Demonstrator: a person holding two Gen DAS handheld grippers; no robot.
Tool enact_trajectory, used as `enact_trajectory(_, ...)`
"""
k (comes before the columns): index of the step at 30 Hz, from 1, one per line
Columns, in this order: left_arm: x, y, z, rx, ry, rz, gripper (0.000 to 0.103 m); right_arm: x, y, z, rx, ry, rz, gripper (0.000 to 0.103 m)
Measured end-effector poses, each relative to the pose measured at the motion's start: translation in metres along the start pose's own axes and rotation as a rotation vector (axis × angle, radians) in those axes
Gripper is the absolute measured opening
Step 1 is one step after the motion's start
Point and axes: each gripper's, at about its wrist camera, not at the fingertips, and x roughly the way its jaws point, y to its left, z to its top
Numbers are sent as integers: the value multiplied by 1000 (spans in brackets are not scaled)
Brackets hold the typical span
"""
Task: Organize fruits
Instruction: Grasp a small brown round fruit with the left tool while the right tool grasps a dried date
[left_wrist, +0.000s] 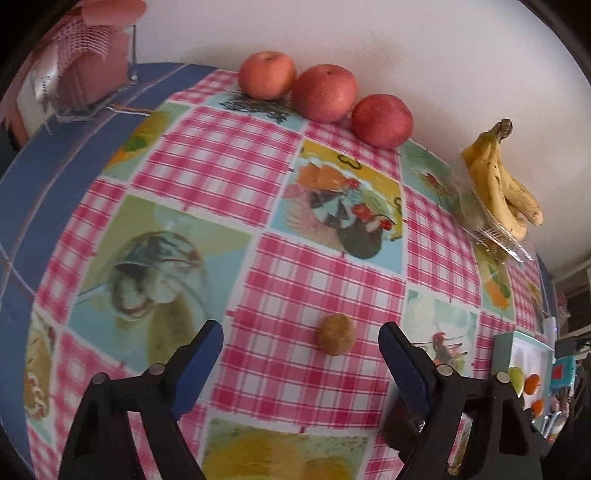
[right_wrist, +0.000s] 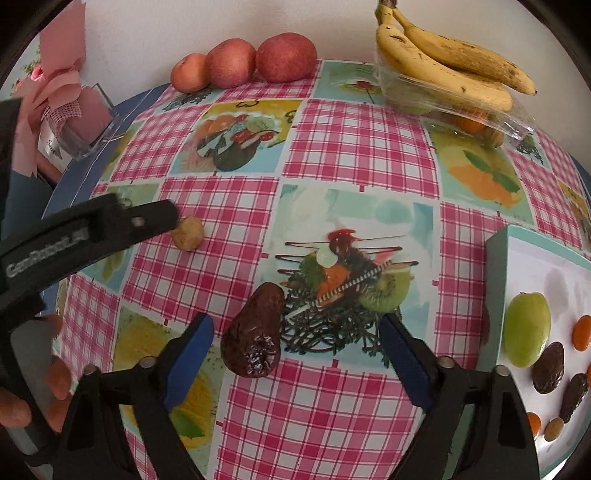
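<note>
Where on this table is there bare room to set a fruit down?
The tablecloth's middle, between the apples and the dark avocado, is free. The back right is crowded by bananas on a clear box; the tray fills the right edge.

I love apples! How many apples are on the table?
3, in a row at the table's far edge by the wall: left apple, middle apple, right apple. None seems hidden.

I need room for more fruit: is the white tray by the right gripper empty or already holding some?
Holding some. The tray has a green fruit, dark pieces and small orange ones, with bare space left.
</note>
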Motion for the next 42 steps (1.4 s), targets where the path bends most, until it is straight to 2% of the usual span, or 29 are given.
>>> enact_trajectory(4, 8, -7, 1, 8, 11, -27, 73, 0, 4, -1, -14, 3, 10, 75)
enact_trajectory(9, 14, -14, 1, 33, 21, -25, 44, -2, 11, -1, -38, 1, 27, 59)
enact_trajectory(15, 18, -17, -2, 34, 40, -44, 27, 0, 16, -2, -58, 9, 38, 49)
enact_trajectory(19, 18, -17, -2, 28, 46, -47, 26, 1, 18, -2, -62, 13, 54, 43)
enact_trajectory(21, 18, -16, -2, 25, 49, -37, 26, 2, 18, -3, -63, 16, 61, 36)
enact_trajectory(30, 6, -4, -2, -15, 50, 14, 26, -5, 4, -4, -35, 13, 32, 36)
enact_trajectory(42, -37, -19, -8, 15, -6, 44, 25, -52, -30, -3, 27, -63, 11, 35)
